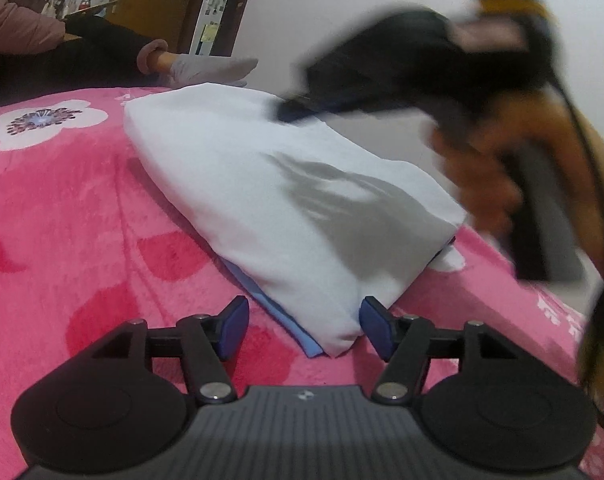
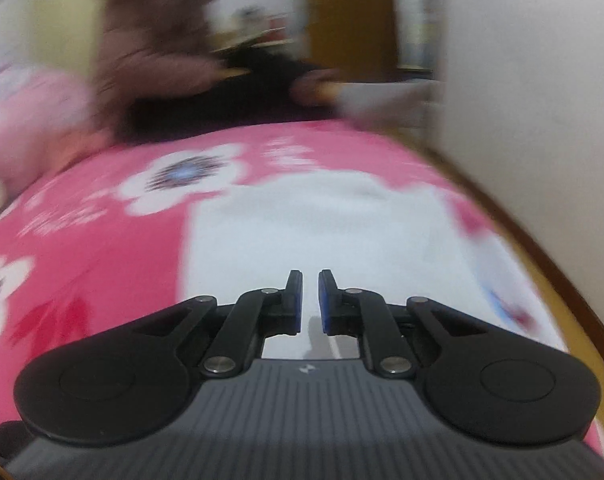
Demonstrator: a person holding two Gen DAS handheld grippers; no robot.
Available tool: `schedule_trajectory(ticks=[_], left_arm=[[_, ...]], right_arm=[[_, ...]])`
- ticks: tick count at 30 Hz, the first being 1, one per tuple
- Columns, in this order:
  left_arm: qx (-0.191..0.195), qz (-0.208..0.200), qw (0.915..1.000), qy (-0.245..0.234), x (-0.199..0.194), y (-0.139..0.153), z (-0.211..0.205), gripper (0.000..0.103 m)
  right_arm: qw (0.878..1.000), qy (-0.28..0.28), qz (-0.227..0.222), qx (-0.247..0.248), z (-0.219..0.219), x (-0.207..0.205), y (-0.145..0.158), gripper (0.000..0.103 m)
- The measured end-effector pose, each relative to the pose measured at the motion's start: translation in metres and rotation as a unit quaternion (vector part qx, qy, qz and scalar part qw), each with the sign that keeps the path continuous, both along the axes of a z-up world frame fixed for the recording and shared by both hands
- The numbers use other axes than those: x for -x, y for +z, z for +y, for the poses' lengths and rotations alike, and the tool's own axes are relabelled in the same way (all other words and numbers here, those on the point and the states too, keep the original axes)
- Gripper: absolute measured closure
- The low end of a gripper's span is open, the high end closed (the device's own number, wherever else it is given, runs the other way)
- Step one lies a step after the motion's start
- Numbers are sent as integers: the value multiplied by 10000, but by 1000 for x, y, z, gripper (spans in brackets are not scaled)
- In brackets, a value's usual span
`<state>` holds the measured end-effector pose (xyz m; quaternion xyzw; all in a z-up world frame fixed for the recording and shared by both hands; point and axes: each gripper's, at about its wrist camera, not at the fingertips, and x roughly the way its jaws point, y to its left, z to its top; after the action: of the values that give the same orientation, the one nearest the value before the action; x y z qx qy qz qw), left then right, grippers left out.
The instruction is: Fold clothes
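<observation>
Left wrist view: folded white garment point(image 1: 269, 200) lies on the pink floral blanket point(image 1: 69, 216), a blue layer point(image 1: 297, 332) peeking out under its near edge. Left gripper point(image 1: 304, 326) stands with jaws apart; the garment's near corner sits between the pads, not pinched. Right gripper point(image 1: 302, 110), blurred, hovers over the garment's far side, held by a hand point(image 1: 474, 176). A second person's sleeve point(image 1: 13, 20) shows beyond the garment's far end.

Long axis of the garment runs from the near corner at the left gripper diagonally away to the far left; the narrow end points at the camera.

Right wrist view: heavy blur. Right gripper point(image 2: 310, 300) has jaws nearly together, nothing between them. White garment point(image 2: 322, 232) lies directly below and ahead of it on the blanket point(image 2: 81, 248).

Judgement: fold looks close to finished; step in hand is releasing and tidying. To do it well, withdraw the left gripper straight back off the corner without snagging it, and keep the blue layer's edge aligned beneath.
</observation>
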<state>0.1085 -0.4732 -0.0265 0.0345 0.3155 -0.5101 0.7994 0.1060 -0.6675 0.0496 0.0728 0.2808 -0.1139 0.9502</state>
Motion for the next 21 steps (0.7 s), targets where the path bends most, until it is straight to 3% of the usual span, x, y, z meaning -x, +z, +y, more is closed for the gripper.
schedule_trajectory(ticks=[4, 7, 10, 13, 17, 21], left_arm=[[53, 98, 9999, 27, -4, 0, 1, 38], [94, 137, 9999, 39, -5, -1, 2, 37], [137, 201, 9997, 49, -7, -1, 3, 37], [139, 192, 9997, 53, -8, 0, 3, 37], [139, 197, 9997, 61, -7, 0, 2, 37], [162, 222, 9996, 65, -9, -1, 2, 37]], right_arm=[[9964, 706, 359, 301, -4, -67, -1, 95], [9951, 407, 770, 470, -20, -106, -20, 95], [9952, -79, 887, 411, -40, -109, -38, 98], [9968, -100, 718, 334, -39, -98, -35, 97], [9972, 285, 461, 519, -25, -88, -12, 96], [9933, 1037, 431, 281, -14, -101, -3, 96]])
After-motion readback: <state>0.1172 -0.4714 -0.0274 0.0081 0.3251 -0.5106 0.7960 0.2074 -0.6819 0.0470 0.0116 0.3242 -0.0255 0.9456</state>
